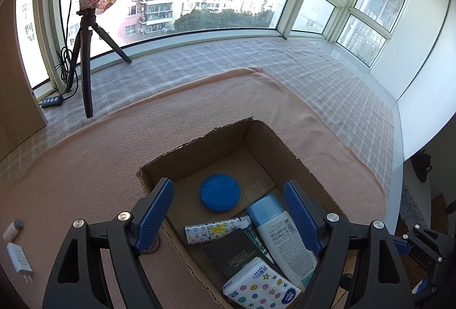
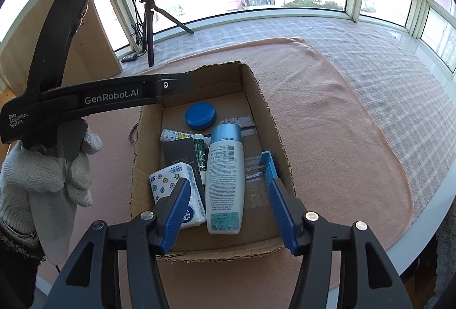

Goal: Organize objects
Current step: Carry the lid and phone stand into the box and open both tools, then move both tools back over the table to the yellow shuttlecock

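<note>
My left tool (image 1: 228,212) hangs over the cardboard box (image 1: 199,146), its two blue fingers wide apart and holding nothing. My right tool (image 2: 228,209) is over the same box from the near side, also spread apart and empty.

The box stands on the pink cloth (image 2: 327,115) that covers the bench. Inside it, seen from the right wrist, a blue round lid (image 2: 201,116) lies at 12 o'clock, alone on the bottom. A white bottle with a blue cap (image 2: 225,180) lies flat in the middle. At its 9 o'clock lie a dark flat booklet (image 2: 179,151) and a tissue pack with coloured buttons (image 2: 173,180), touching each other. A small patterned packet (image 2: 173,135) lies at 11 o'clock.

Outside the box, in the left wrist view, a white charger plug (image 1: 19,257) lies on the cloth at 8 o'clock. A ring light on a tripod (image 1: 85,61) stands at 11 o'clock near the window.
</note>
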Action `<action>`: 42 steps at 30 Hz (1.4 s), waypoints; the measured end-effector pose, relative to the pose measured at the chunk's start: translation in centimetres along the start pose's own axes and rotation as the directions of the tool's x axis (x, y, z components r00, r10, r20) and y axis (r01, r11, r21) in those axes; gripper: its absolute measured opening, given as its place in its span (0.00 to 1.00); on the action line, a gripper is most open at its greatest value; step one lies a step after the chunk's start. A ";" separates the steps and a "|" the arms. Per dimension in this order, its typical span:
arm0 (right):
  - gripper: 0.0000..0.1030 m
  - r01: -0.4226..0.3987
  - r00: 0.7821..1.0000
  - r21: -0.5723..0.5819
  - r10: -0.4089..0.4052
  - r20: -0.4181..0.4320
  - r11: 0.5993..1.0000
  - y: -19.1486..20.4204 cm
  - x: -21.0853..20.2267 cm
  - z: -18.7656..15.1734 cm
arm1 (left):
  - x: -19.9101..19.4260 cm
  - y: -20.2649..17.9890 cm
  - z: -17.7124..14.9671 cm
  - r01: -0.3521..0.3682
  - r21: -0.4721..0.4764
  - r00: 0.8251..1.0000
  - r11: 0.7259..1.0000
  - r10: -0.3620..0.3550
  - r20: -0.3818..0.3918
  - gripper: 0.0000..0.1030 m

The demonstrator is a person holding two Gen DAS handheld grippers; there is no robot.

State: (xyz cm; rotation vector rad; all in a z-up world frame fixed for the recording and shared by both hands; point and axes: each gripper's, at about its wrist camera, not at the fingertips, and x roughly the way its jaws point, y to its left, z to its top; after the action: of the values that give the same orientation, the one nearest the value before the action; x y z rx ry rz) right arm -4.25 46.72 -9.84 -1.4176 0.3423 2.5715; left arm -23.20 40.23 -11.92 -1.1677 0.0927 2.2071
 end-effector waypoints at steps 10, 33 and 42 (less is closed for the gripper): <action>0.52 -0.035 0.999 -0.021 0.035 -0.013 0.999 2.0 0.3 -0.4 | -2.6 2.7 -2.2 -0.037 -0.030 0.999 0.999 0.037 -0.009 0.80; 0.52 -0.185 0.982 -0.076 0.182 -0.042 0.980 12.2 0.7 -1.6 | -17.0 16.5 -13.7 -0.200 -0.174 0.980 0.964 0.199 -0.022 0.80; 0.52 -0.245 0.968 -0.140 0.235 -0.082 0.959 19.3 1.7 -2.4 | -22.0 21.4 -18.1 -0.277 -0.229 0.961 0.933 0.274 -0.045 0.80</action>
State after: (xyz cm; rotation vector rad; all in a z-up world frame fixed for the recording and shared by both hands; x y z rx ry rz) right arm -8.43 27.68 -10.37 -1.6044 0.3585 2.8007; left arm -13.24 6.06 -10.74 -1.3667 0.0008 2.5109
